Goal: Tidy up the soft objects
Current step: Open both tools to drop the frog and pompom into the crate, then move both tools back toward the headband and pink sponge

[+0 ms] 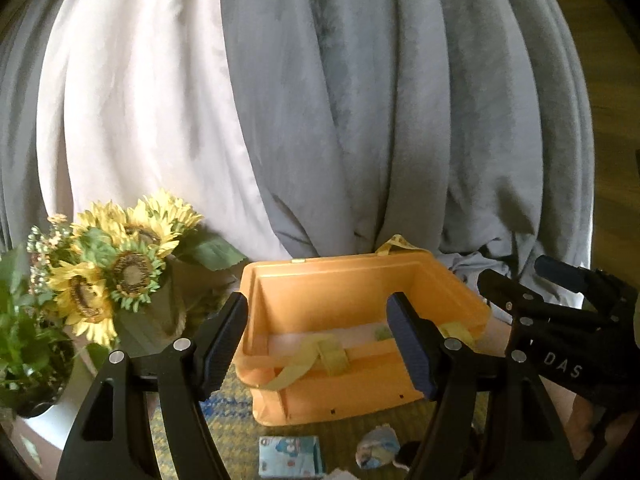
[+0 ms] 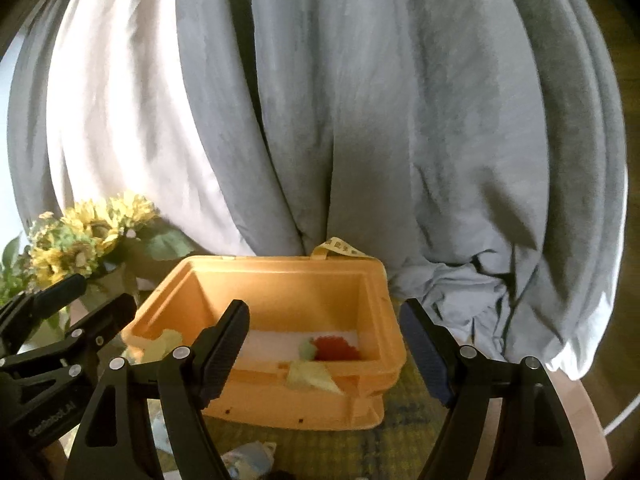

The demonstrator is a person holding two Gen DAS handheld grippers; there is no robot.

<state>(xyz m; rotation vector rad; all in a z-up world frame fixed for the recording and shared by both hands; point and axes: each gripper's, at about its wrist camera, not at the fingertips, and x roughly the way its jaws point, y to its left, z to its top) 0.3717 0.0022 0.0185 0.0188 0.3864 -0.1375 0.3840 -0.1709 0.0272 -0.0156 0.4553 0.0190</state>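
Closest in, the left gripper (image 1: 320,340) hangs with its jaws spread wide and nothing between them. Just below its fingers, on the patterned mat (image 1: 236,428), lie a small blue printed packet (image 1: 290,455) and, to the right of it, a crumpled pale soft bundle (image 1: 378,446); something dark sits beside the bundle, too cut off to name. The right gripper (image 2: 324,348) is spread just as wide and grips nothing either; under its left finger a bluish soft item (image 2: 250,456) peeks up from the bottom edge.

Straight ahead of both grippers stands the orange bin (image 1: 340,396), open on top, with yellow-green straps (image 1: 316,360) draped over its near rim. From the right gripper's side, a red soft object (image 2: 336,348) rests inside on the pale floor of the bin, beside a bit of green. A yellow tag (image 2: 340,248) sticks up behind the far rim.

Off to the left of the bin, beyond the left gripper's left finger, a bunch of sunflowers (image 1: 120,260) stands in a pot. Farthest back, grey curtains (image 1: 380,120) and a white curtain (image 1: 132,100) hang down and bunch behind the bin.
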